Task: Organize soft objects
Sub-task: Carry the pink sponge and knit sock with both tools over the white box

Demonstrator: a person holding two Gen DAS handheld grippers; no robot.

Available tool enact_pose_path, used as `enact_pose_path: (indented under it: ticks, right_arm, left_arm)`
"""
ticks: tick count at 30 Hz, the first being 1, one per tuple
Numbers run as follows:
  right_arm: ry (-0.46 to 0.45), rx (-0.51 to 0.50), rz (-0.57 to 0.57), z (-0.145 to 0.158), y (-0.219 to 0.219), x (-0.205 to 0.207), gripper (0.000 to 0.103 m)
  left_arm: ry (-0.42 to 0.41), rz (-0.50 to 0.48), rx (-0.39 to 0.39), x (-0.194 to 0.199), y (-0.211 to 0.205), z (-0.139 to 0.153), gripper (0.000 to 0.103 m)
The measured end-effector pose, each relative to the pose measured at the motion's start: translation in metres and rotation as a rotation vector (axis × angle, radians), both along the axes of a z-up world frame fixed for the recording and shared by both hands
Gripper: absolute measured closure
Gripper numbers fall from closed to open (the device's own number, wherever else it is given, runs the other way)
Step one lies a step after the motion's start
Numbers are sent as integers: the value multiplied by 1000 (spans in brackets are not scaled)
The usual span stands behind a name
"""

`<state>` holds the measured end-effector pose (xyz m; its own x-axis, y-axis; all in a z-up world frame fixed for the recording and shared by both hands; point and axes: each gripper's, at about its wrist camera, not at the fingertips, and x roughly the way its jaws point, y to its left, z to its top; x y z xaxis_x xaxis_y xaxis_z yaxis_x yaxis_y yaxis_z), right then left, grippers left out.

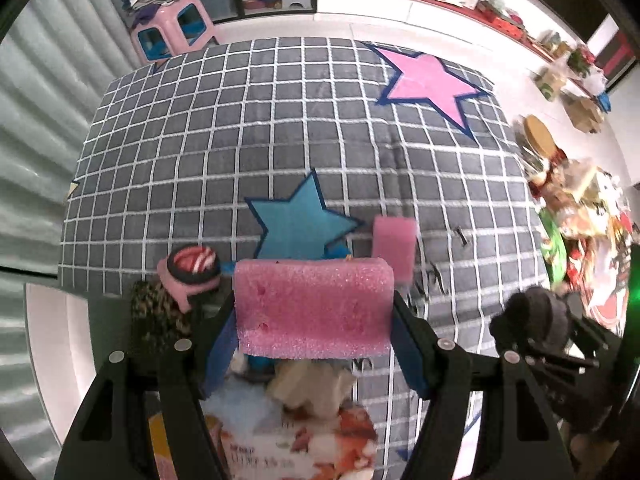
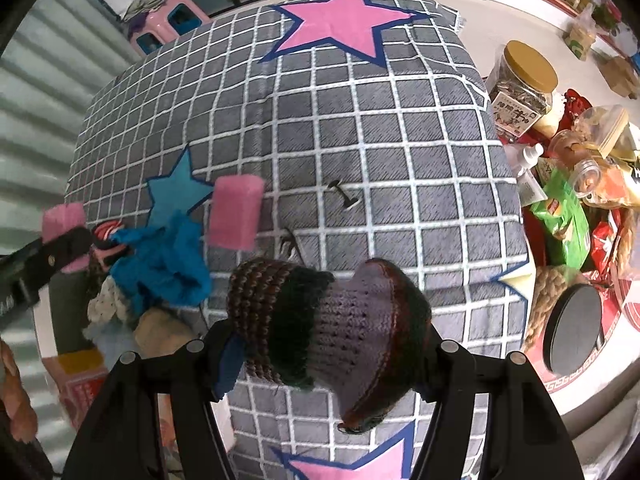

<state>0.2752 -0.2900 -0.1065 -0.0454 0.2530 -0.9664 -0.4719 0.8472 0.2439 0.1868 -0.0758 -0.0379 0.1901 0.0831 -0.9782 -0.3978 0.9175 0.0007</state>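
Now: L tool (image 1: 314,312) clamped on pink sponge (image 1: 314,308); R tool (image 2: 332,332) clamped on knit hat (image 2: 332,320), both above grid blanket (image 2: 360,140).

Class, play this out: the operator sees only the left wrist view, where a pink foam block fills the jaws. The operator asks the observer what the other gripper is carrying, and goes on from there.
Operator: What is the right gripper carrying?
Observer: A knitted item banded in brown, dark green and grey-purple, clamped between its fingers.
Operator: Past the grid cloth's right edge I see only blur. What's there?
Observer: A clear jar with a gold lid, seeds inside, among snack packets.
Operator: Anything near the cloth's near edge, below my jaws?
Observer: Another pink star patch, outlined in blue, on the grid cloth.
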Motion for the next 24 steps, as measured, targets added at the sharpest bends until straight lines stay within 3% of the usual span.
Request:
enact_pose_path:
  ticks: [8,14,24]
  right_arm:
    - [-17,21,12,24,13,-49,36]
    - [-43,45,32,49,36,-79,36]
    - [-99,87,152,91,92,-130,36]
  left_arm:
    - [-4,-49,-27,-61,-10,9,30]
    - [-67,-37,-24,-98,6,38,30]
    - [-132,54,4,-162,47,68,30]
